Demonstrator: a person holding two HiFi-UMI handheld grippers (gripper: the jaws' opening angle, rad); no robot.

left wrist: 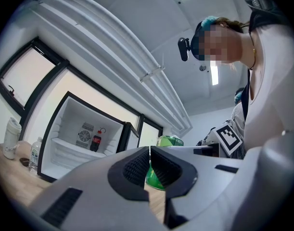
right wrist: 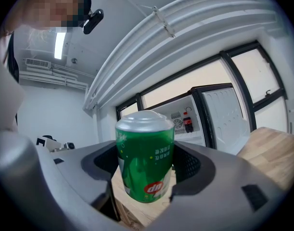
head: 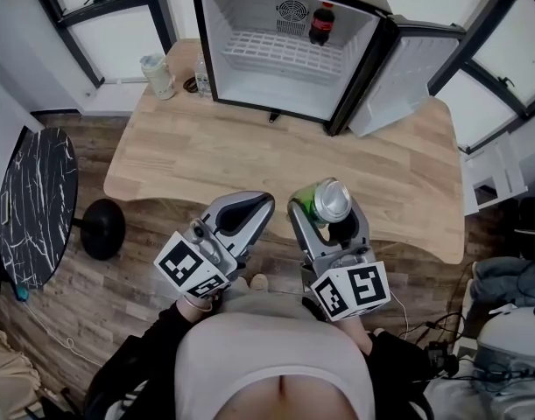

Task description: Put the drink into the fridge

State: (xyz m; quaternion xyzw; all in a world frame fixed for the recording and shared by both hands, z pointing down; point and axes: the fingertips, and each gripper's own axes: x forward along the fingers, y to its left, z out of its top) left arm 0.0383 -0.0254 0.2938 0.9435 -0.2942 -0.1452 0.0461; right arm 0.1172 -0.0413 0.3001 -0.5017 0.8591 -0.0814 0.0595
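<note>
Jaws of the right gripper [head: 327, 220] clamp a green can [right wrist: 145, 160] at mid-body, upright. Jaws of the left gripper [left wrist: 149, 167] are pressed together on nothing. We hold the can well in front of the open fridge [head: 241, 16], above the edge of the table [head: 249, 147] farthest from the fridge. A cola bottle [head: 321, 23] stands at the back right of the fridge shelf [head: 267, 55]. We judge the can stiff but thin-walled, smooth and apt to slip; whether it is full, and so heavy, we cannot tell. The mid-body hold suits it, given pressure that is firm without denting.
</note>
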